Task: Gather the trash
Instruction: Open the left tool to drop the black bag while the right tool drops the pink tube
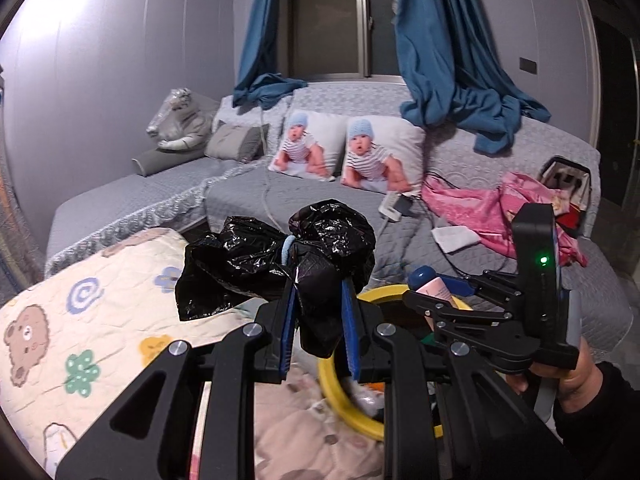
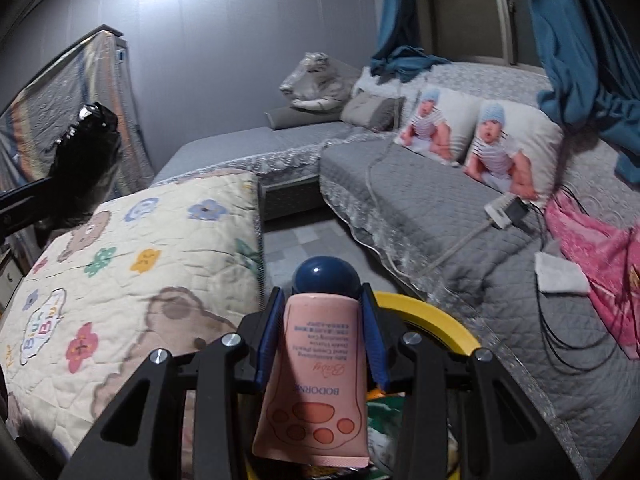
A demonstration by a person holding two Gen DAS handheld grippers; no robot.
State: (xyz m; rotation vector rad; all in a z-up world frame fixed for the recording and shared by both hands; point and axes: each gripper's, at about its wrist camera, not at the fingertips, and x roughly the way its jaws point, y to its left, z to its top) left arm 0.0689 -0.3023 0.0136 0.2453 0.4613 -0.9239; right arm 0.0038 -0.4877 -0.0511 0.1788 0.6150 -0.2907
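**Ana:** Blue pads [image 1: 289, 320] of the left gripper [image 1: 318, 322] sit nearest in the left wrist view, clamped on a black trash bag [image 1: 276, 264] that is cinched by a pale blue tie [image 1: 289, 249]. The bag's bulk sticks up above the pads, with a tail hanging between them.

**Ben:** And where is it relative to the bin?

**Ana:** Just over the near edge of the yellow-rimmed bin [image 1: 334, 390], beside the patterned quilt [image 1: 80, 320]. The right gripper [image 1: 434, 290] shows at the right of that view, over the same rim.

**Ben:** Right wrist view?

**Ana:** Nearest there is a pink tube [image 2: 316, 380] with a navy cap [image 2: 326, 276], squeezed between the right gripper's [image 2: 322, 340] pads, cap pointing forward. The yellow rim [image 2: 440, 320] curves beneath it, and some wrappers seem to lie inside already. The bag [image 2: 86, 152] appears at far left.

**Ben:** So how should the drop go?

**Ana:** My judgement: centre each item over the opening before letting go, one at a time, since both claws crowd one rim. The bag is bulky and could catch the edge or tip onto the quilt; I'd lower it first, then release.

**Ben:** Counts?

**Ana:** One bag, one tube, one bin, two grippers. Behind: two baby-print pillows [image 1: 380, 156], one pink cloth [image 1: 496, 208] on the grey sofa [image 1: 320, 192].
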